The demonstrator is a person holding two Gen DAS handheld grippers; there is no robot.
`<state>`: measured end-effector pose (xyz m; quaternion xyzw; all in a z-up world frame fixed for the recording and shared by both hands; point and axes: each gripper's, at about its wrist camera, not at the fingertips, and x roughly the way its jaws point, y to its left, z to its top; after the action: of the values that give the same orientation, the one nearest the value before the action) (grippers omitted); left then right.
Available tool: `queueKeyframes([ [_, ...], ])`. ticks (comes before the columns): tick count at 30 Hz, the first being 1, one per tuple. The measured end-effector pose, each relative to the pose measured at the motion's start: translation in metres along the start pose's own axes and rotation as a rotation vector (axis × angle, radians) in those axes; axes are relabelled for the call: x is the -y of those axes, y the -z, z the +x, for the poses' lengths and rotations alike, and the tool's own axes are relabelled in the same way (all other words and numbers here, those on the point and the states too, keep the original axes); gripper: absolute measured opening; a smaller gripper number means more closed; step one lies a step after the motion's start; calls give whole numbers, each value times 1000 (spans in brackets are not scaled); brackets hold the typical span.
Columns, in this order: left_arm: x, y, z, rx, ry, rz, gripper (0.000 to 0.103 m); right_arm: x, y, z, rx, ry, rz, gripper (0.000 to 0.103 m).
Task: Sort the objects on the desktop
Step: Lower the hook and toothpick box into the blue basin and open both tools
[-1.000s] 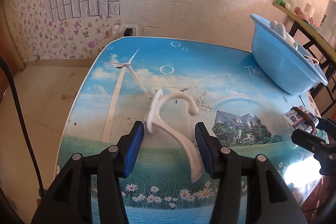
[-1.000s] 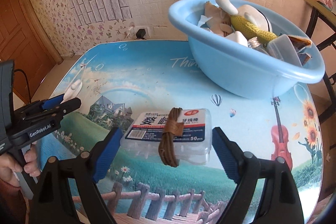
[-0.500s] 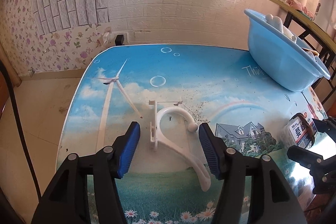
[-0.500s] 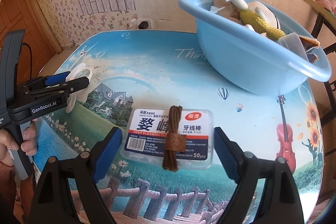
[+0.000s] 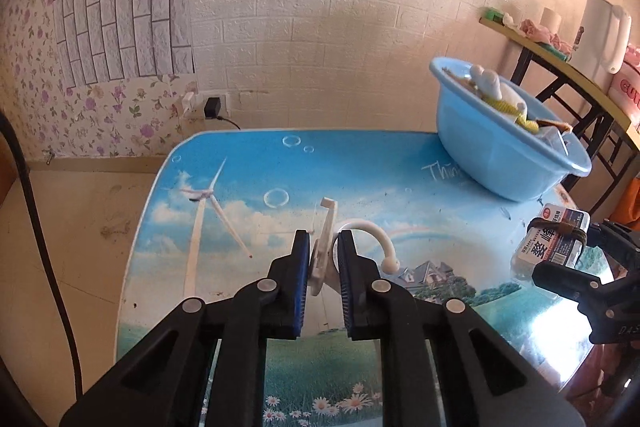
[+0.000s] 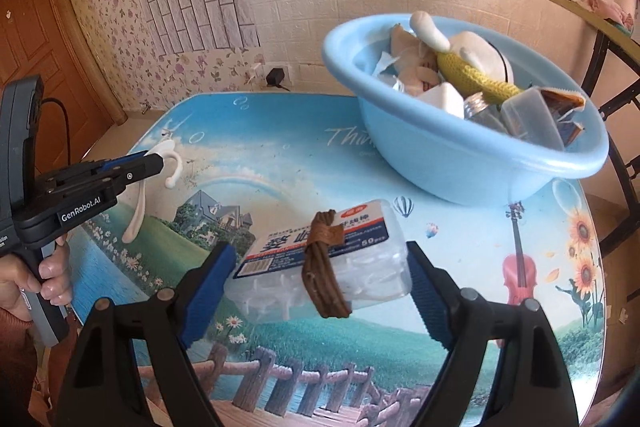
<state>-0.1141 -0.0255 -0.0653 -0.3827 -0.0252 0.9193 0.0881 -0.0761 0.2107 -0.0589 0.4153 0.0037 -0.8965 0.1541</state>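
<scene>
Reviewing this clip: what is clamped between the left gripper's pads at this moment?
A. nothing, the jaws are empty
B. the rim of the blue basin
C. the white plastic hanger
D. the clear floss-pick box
C. In the left wrist view the left gripper has its blue pads pressed on the white plastic hanger, whose hook curls out to the right.

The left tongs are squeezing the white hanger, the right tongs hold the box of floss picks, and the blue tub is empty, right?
Not quite: the blue tub is not empty. The right wrist view shows it full of things, among them a yellow knitted piece and a clear cup. The rest is right: the left tongs squeeze the white hanger, and the right tongs hold the box of floss picks.
</scene>
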Motion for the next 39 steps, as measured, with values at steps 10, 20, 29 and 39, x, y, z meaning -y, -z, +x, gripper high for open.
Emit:
queueKeyframes([
  [10,41,-46,-42,104,72,22,13,24,-26,-61,171,-24,25,84],
  [20,125,-94,-22,133,191,123,13,77,-54,-66,230,71,68,50],
  [29,176,-105,24,74,232,188,13,119,-61,-29,181,68,113,50],
  [39,194,-105,43,33,226,196,24,144,-53,-43,225,146,163,50],
])
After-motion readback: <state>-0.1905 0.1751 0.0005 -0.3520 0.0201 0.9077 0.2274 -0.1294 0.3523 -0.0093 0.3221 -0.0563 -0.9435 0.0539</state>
